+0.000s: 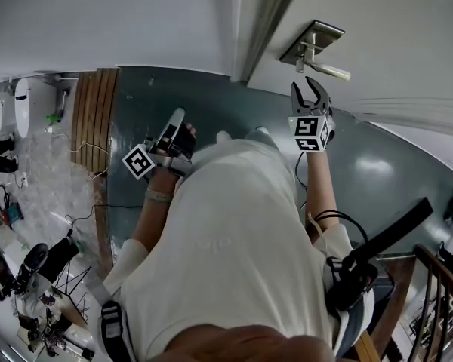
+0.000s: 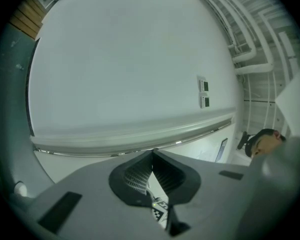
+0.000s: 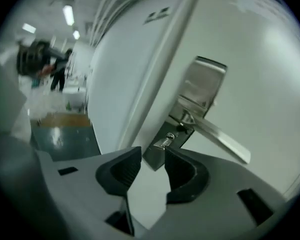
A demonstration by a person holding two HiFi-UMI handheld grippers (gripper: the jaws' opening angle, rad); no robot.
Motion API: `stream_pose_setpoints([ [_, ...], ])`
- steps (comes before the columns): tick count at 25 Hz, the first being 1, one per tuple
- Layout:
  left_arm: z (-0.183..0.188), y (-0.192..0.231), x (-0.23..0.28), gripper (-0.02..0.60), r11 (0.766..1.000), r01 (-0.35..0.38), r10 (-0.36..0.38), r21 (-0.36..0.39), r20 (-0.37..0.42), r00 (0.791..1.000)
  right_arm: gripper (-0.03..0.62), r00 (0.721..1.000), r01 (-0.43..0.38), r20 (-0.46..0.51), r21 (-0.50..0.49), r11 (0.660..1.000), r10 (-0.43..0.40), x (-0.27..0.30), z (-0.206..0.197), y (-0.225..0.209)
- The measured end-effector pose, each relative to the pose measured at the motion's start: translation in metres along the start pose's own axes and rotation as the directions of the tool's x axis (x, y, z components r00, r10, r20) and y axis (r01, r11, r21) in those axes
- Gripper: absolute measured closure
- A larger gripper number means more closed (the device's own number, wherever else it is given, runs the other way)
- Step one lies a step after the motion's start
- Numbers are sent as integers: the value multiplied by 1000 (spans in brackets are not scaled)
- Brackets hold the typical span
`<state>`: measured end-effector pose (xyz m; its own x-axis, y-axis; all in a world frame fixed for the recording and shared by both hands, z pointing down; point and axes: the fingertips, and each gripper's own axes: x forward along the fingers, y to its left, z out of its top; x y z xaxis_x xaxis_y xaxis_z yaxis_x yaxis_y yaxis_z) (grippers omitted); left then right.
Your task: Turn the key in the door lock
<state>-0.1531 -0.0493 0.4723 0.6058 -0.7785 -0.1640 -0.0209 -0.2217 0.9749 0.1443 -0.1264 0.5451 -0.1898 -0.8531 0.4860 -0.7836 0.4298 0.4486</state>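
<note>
Just beyond the tips of my right gripper (image 3: 152, 153), whose jaws stand spread with nothing pinched, the key (image 3: 165, 142) pokes out of the lock (image 3: 171, 136). It is close to one jaw tip, though I cannot tell whether it touches. I judge the key light, stiff and thin, smooth metal that could slip, so I would take it flat across its exposed head, pads on both broad faces, square to the keyhole so the twist does not bend it. It looks small and silvery, sitting at the lower end of a long brushed-metal plate (image 3: 202, 84), just under the lever handle (image 3: 220, 136), near the edge of the pale door (image 3: 260, 59). My left gripper (image 2: 152, 153) is pressed together, empty, facing a plain wall (image 2: 130, 74).
</note>
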Motion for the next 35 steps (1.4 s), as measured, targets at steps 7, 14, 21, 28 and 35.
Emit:
stream_pose_setpoints([
  [7, 3, 6, -5, 574, 1000, -1, 1, -2, 11, 1000, 465, 977, 157, -34, -565, 810, -213, 19, 0, 3],
  [14, 6, 3, -10, 574, 1000, 1, 0, -16, 27, 1000, 465, 965, 150, -58, -676, 722, -255, 42, -2, -3],
  [21, 7, 2, -14, 574, 1000, -5, 6, -20, 37, 999, 465, 949, 215, -11, -711, 670, -316, 49, 6, -13],
  [28, 7, 3, -14, 574, 999, -6, 7, -32, 48, 999, 486, 930, 264, 24, -736, 623, -366, 54, 2, -14],
  [35, 7, 5, -12, 574, 999, -3, 6, -49, 57, 998, 500, 930, 271, 12, -700, 661, -368, 57, 4, -15],
])
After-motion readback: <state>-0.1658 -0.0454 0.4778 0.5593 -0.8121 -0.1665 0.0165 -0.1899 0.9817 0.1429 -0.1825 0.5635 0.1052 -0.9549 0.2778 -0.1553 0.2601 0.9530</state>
